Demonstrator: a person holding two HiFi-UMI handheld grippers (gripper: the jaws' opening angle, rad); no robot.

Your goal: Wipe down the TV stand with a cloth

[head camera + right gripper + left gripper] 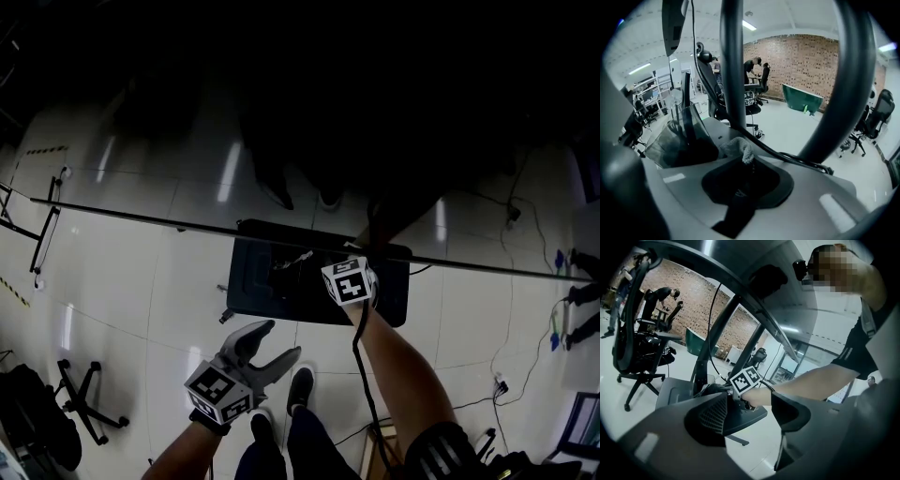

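The TV stand's black base plate lies on the pale floor, under a long thin dark bar. My right gripper rests low on that plate, shut on a grey-white cloth that bunches out past its jaws against the base's grey top. The stand's dark uprights rise just beyond, with a black cable trailing past. My left gripper hangs open over the floor in front of the plate, nothing between its fingers. From it I see the right gripper's marker cube and the base.
A black office chair stands left of the stand, and a chair base sits at lower left. Cables run over the floor at right. My shoes are just behind the plate. People work by a brick wall.
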